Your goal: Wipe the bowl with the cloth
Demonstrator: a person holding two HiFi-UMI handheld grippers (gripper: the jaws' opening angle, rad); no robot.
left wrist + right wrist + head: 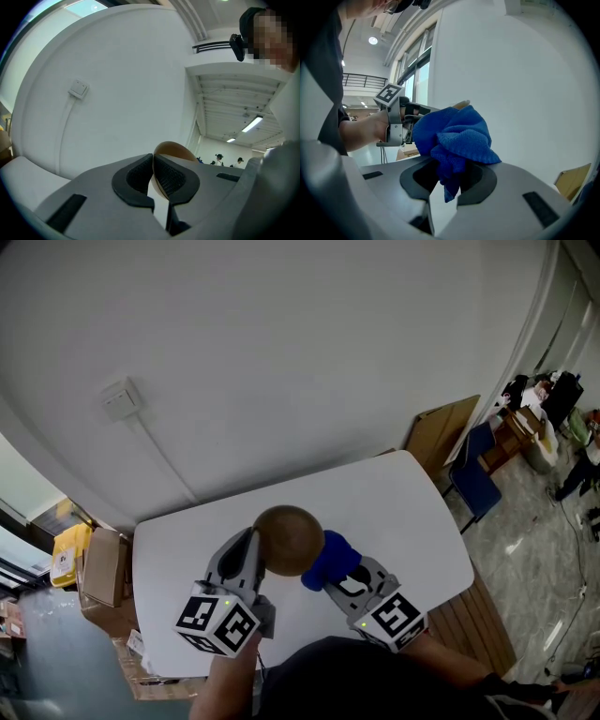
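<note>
A brown bowl (287,539) is held up above the white table (403,512), tipped on its side. My left gripper (251,557) is shut on its rim; in the left gripper view the thin bowl (174,150) edge is pinched between the black pads (168,177). My right gripper (330,579) is shut on a bunched blue cloth (331,558), which touches the bowl's right side. In the right gripper view the blue cloth (452,138) bulges out of the jaws and hides most of the bowl.
The white table's rounded far edge lies near a white wall with a switch box (120,399). Cardboard boxes (101,566) stand at the left of the table. A blue chair (478,474) and a wooden board (441,432) are at the right.
</note>
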